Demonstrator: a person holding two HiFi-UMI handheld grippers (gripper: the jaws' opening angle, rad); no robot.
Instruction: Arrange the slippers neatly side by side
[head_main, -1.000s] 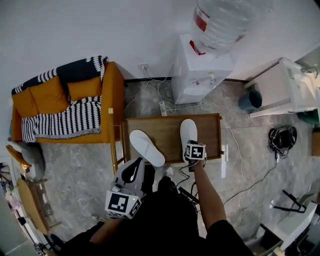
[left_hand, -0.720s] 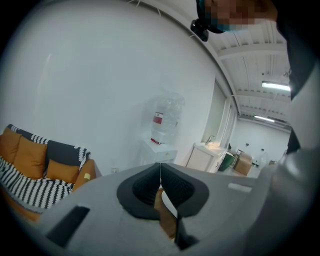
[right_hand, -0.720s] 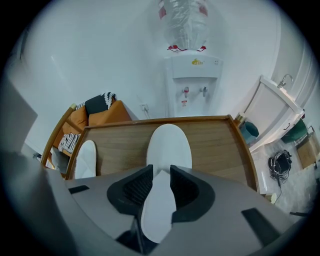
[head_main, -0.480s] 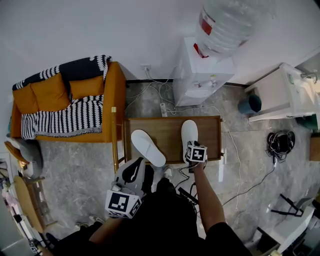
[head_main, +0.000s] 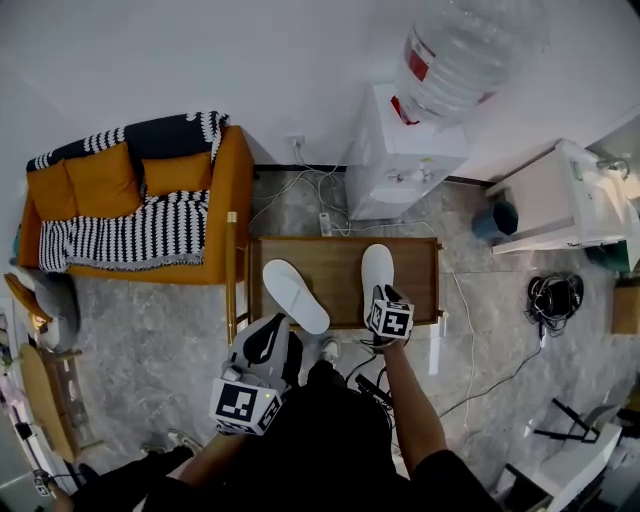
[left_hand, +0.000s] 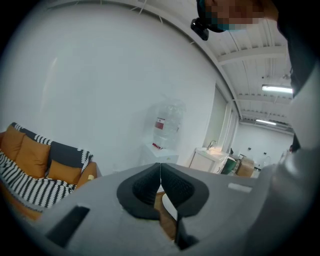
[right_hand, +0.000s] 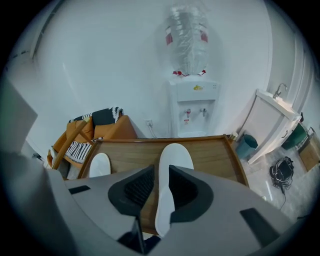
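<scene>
Right slipper (head_main: 377, 270) sits straight between the right gripper's (right_hand: 161, 187) just-opened jaws, ungripped; left slipper (head_main: 295, 295), beyond the left gripper's (left_hand: 160, 187) closed, empty jaws, awaits alignment.

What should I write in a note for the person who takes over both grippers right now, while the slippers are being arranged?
Left gripper: fingers shut, nothing in them, held low near the front edge of the wooden table.
Right gripper: fingers have just been opening. They are open above the heel of the right slipper and do not press it.
Things: both white slippers lie on the table. The right slipper lies straight. The left slipper lies slanted, with a gap between the two.
Done: the right slipper seems placed.
Left: turn the left slipper parallel and bring it beside the right one.
</scene>
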